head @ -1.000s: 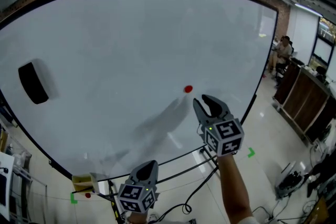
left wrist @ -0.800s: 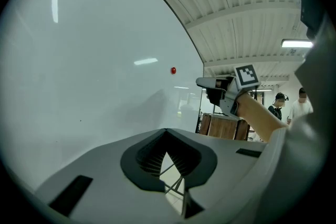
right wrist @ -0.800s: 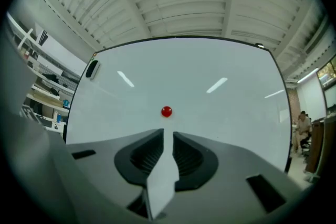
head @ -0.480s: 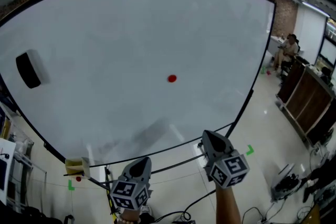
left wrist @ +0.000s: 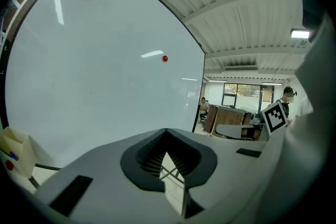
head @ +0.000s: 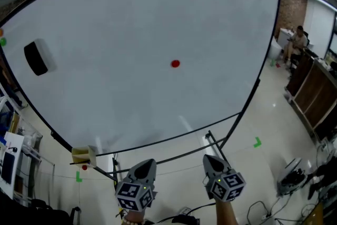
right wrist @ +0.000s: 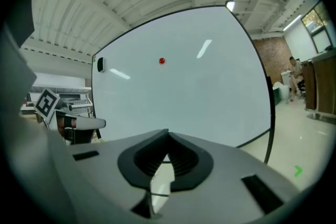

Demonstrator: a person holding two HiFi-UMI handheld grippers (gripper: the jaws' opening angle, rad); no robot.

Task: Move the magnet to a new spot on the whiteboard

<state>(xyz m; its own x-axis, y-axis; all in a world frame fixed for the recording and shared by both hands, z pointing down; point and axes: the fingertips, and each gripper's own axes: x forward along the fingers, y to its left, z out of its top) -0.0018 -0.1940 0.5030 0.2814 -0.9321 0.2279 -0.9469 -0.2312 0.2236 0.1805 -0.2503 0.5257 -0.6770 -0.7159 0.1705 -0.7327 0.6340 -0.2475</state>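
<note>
A small round red magnet [head: 175,64] clings near the middle of a large white whiteboard [head: 105,18]. A black eraser [head: 37,58] sits by the whiteboard's left edge. The 2 grippers, left gripper [head: 147,164] and right gripper [head: 210,160], hang below the whiteboard's bottom edge, jaws clenched on nothing. The move looks finished, with the magnet released and nothing apparently left.

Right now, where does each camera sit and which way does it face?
Head view: on the person's head, looking down at the whiteboard and red magnet; left gripper and right gripper show below.
Left gripper view: on the left gripper, along its shut jaws toward the whiteboard.
Right gripper view: on the right gripper, along its shut jaws toward the whiteboard.
Shared: all three show the red magnet and black eraser.
</note>
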